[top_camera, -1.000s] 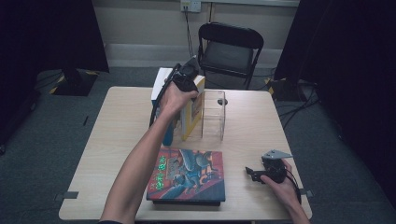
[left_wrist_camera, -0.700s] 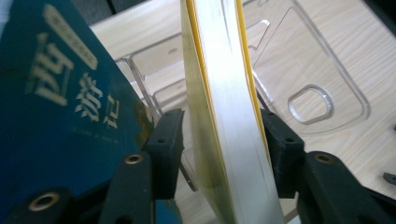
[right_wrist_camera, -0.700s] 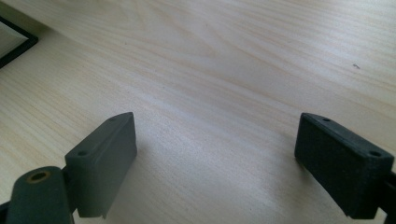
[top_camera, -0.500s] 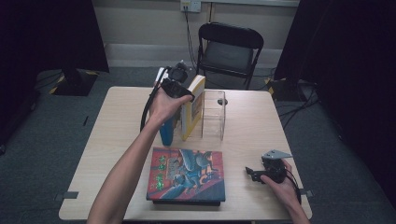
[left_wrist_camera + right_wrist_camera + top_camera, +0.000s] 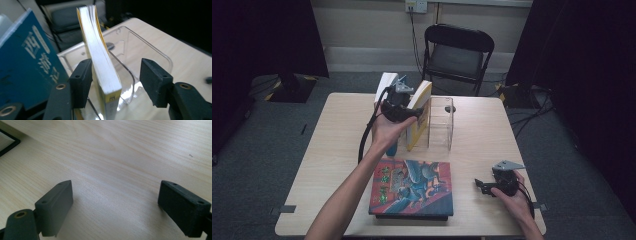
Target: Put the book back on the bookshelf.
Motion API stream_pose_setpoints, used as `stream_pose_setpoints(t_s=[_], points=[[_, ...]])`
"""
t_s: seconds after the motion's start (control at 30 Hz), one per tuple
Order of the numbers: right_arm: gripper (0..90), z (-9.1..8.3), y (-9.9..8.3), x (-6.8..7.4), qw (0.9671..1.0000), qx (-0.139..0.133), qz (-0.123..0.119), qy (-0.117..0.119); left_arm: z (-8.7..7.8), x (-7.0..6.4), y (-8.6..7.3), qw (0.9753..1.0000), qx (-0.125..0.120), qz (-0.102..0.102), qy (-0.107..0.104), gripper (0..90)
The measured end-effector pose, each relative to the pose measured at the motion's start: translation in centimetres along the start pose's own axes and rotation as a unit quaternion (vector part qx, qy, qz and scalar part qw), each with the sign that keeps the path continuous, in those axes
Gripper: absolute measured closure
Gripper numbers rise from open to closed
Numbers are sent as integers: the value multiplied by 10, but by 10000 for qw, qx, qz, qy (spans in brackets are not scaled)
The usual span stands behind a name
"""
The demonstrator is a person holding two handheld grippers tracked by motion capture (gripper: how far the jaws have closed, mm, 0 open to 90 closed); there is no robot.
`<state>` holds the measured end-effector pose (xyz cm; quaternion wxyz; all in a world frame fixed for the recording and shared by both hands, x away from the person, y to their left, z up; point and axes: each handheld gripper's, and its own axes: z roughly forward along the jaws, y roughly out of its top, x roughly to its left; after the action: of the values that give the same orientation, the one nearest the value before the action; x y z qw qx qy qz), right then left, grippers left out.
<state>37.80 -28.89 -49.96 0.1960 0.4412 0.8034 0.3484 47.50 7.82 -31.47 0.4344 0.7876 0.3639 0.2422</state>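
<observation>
A yellow-covered book (image 5: 421,114) stands tilted in a clear plastic book stand (image 5: 443,125) at the table's far middle. My left gripper (image 5: 408,111) is at the book's near edge. In the left gripper view the book (image 5: 101,57) rises between the jaws of the left gripper (image 5: 116,75): the left jaw lies against its cover, the right jaw stands well apart, so it is open. A blue book (image 5: 27,67) stands beside it on the left. My right gripper (image 5: 481,186) rests open on the table at the front right, with bare wood between its fingers (image 5: 56,205).
A large illustrated book (image 5: 413,187) lies flat at the table's front middle; its dark corner (image 5: 7,143) lies left of the right gripper. A white book (image 5: 385,86) stands at the far left of the row. A black folding chair (image 5: 457,50) is behind the table (image 5: 337,145).
My left hand and gripper have shifted a little left and back toward the person, while the yellow book stays leaning in the stand. The right gripper has not moved.
</observation>
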Motion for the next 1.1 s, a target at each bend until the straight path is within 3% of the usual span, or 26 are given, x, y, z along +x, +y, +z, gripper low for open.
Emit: stream_pose_setpoints(t_s=[0.03, 0.1, 0.27, 0.47, 0.83, 0.97, 1.1], points=[[126, 0, 0, 0, 10000, 1, -2, -1, 1, -1, -3, 9999, 9, 56, 111, 451], [126, 0, 0, 0, 10000, 0, 3, -1, 5, -1, -11, 9999, -43, -68, 61, 460], [126, 0, 0, 0, 10000, 2, 6, -3, 16, -2, -28, 9998, -158, -103, 76, 514], [125, 0, 0, 0, 10000, 2, 5, -2, 26, 0, -44, 9989, -294, -363, 43, 584], [126, 0, 0, 0, 10000, 2, 5, -2, 37, -4, -54, 9980, -373, -494, 141, 616], [126, 0, 0, 0, 10000, -1, 9, -4, 43, -8, -55, 9980, -332, -525, 119, 552], [126, 0, 0, 0, 10000, 0, 9, -4, 45, -11, -55, 9971, -329, -650, 214, 618]])
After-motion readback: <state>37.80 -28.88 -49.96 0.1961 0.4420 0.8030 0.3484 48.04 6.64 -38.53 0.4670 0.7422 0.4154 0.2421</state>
